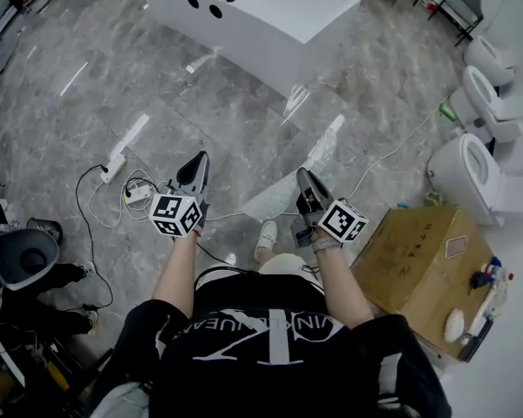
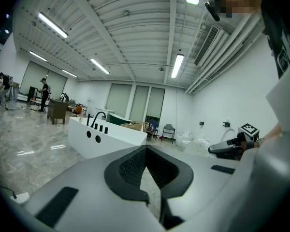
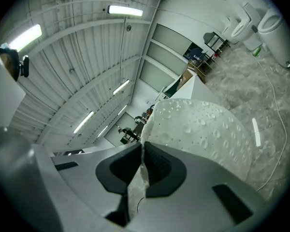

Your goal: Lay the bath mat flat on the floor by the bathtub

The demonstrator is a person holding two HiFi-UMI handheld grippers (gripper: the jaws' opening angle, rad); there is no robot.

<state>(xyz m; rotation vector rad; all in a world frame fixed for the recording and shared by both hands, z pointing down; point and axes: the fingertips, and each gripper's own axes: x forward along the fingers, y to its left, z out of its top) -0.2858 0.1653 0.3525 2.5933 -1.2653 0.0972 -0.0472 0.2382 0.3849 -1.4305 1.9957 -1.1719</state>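
The bath mat (image 1: 275,197) is a translucent sheet with round suction bumps. It hangs over the grey floor from my right gripper (image 1: 300,175), which is shut on its edge. In the right gripper view the mat (image 3: 203,134) rises from the closed jaws and fills the middle. My left gripper (image 1: 201,158) is held level with the right one, a little to its left, jaws shut, and nothing shows beyond its tips (image 2: 146,149). The white bathtub (image 1: 253,16) with black taps stands ahead across open floor, also in the left gripper view (image 2: 104,138).
A power strip (image 1: 122,157) and loose cables lie on the floor to the left. A cardboard box (image 1: 418,255) stands at the right, with toilets (image 1: 471,171) behind it. A white cable (image 1: 392,151) runs over the floor. My shoe (image 1: 264,235) is below the mat.
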